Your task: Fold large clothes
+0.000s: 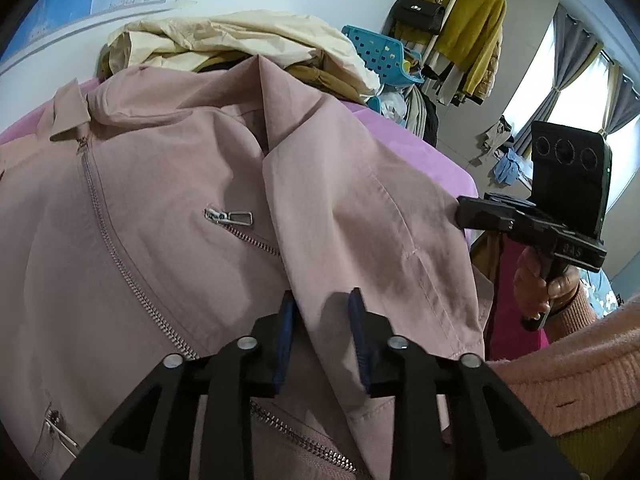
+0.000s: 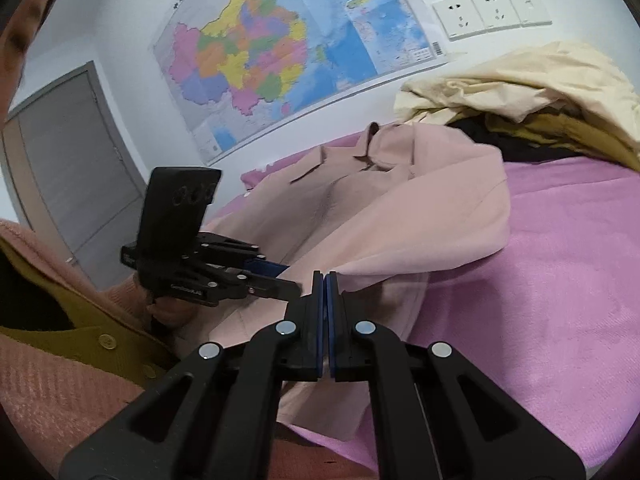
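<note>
Left wrist view: dusty-pink zip jacket (image 1: 168, 200) spread front-up over a purple bed cover (image 1: 412, 148), collar toward the wall at the far end, hem toward the camera, long axis running from near to far. Asymmetric metal zipper (image 1: 116, 248) slanting down the left of the front, second short zipper with a rectangular pull (image 1: 230, 218) near centre, another pull (image 1: 54, 426) at lower left. Right front panel folded over, its stitched shoulder seam (image 1: 416, 260) exposed and its fabric lightly creased. Left gripper (image 1: 322, 300) with blue-padded jaws a little apart, panel edge lying between them, no pad pressing on the cloth. Right gripper (image 1: 464, 206) at the sleeve-side edge of the panel, held in a hand (image 1: 536, 284); jaw state not readable here. Cream garment (image 1: 240, 36) heaped beyond the collar; turquoise basket (image 1: 380, 48) and mustard sweater (image 1: 468, 20) further back. Right wrist view: same jacket (image 2: 400, 208) seen from its side, collar (image 2: 368, 140) toward the map (image 2: 288, 40) on the wall, one edge lifted off the purple cover (image 2: 560, 260). Right gripper (image 2: 325, 276) closed tight, blue pads together, clamped on the raised jacket edge. Left gripper (image 2: 286, 278) just beside it over the fabric, fingers slightly parted. Cream garment (image 2: 520, 76) behind at right.
</note>
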`<action>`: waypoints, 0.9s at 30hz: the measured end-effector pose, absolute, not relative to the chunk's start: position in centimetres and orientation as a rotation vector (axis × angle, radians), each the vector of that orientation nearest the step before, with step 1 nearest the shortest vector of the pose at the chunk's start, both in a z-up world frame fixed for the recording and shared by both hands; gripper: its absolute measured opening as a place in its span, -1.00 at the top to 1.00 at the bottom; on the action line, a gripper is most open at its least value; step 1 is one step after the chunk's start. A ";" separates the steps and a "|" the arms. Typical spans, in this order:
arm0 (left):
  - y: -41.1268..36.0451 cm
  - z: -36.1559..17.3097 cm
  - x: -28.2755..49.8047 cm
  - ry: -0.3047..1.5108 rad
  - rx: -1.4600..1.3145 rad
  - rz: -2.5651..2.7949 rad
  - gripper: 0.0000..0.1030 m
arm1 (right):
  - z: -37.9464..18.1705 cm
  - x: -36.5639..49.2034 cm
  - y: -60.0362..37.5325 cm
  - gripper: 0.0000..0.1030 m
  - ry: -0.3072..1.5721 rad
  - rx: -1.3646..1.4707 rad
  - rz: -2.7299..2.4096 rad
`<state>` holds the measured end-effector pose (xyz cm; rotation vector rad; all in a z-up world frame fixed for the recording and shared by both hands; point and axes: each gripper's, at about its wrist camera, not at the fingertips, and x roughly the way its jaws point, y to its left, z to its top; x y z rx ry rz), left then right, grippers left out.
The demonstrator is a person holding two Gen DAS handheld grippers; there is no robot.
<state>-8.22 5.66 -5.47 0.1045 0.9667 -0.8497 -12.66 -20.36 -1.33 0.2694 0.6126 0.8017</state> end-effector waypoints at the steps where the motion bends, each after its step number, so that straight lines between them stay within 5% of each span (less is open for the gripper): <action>1: 5.7 -5.5 -8.3 0.973 0.103 -0.850 0.42 | -1.4 -12.7 -20.2 0.96 0.611 0.267 0.809; 9: 6.0 -5.6 -8.1 0.993 0.098 -0.849 0.43 | -1.4 -13.0 -19.8 0.96 0.589 0.281 0.877; 16: 6.3 -5.7 -8.0 0.998 0.100 -0.838 0.80 | -1.5 -13.1 -18.7 0.96 0.580 0.249 0.901; 27: 6.3 -5.5 -8.0 0.993 0.108 -0.831 0.92 | -1.9 -13.1 -17.7 0.97 0.585 0.217 0.947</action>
